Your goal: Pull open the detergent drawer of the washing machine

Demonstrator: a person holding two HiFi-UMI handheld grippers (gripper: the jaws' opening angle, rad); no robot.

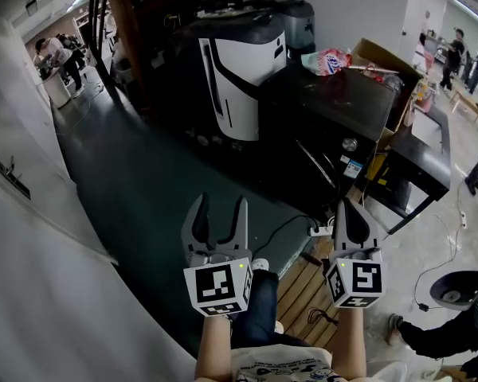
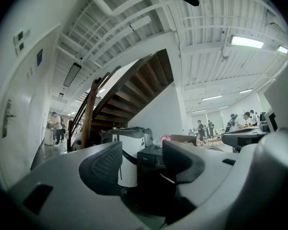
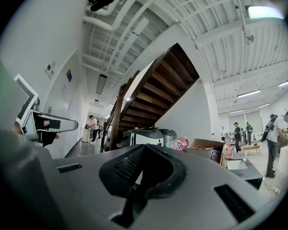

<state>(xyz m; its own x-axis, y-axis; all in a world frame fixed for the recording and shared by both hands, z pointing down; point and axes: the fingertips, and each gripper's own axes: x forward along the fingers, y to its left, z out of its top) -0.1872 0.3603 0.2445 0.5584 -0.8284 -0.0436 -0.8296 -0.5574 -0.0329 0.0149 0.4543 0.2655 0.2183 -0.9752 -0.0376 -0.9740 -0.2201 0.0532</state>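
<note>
Risk: washer (image 1: 319, 134) front is dark and I can't pick out the drawer. Easy to hook the knob (image 1: 349, 144) or slip off a glossy lip. Left tongs (image 1: 220, 205) gape wide and empty, right tongs (image 1: 342, 207) are closed on nothing, both well short of the washer. Washer is black and boxy.
</note>
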